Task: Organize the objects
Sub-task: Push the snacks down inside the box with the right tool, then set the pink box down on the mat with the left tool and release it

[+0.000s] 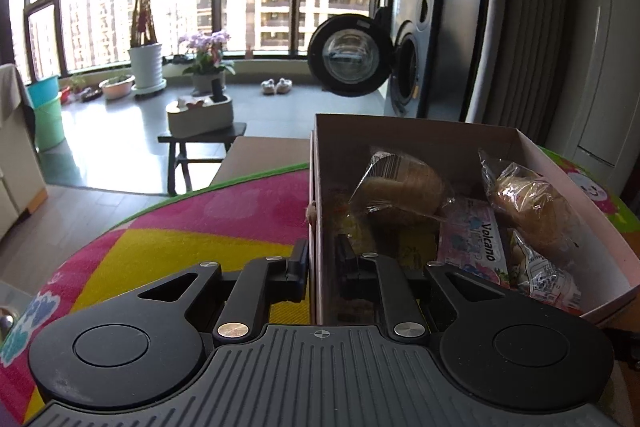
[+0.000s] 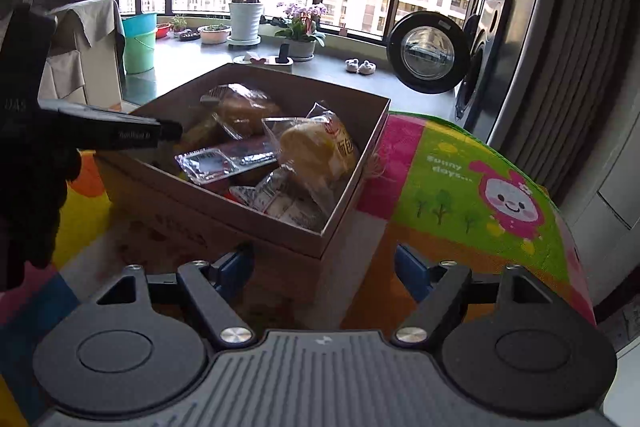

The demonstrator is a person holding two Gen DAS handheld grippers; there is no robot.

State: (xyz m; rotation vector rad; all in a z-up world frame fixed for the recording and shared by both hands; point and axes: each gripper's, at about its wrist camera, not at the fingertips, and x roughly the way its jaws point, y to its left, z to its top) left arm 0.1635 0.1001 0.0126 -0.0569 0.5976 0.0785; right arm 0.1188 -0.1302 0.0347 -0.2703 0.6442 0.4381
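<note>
Left gripper pinches the box side wall, one finger inside, one outside. Box sits on colourful mat, holding wrapped buns and snack packets. Right gripper spread wide at the box corner, 6 o'clock, holding nothing.

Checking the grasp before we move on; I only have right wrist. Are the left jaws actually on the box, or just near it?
Observer: On it. Left wrist shows the left gripper straddling the side wall of the box, one finger outside and one inside. The jaws look clamped.
Operator: Any label readable inside?
Observer: Yes, a pink packet in the box reads "Volcano".
</note>
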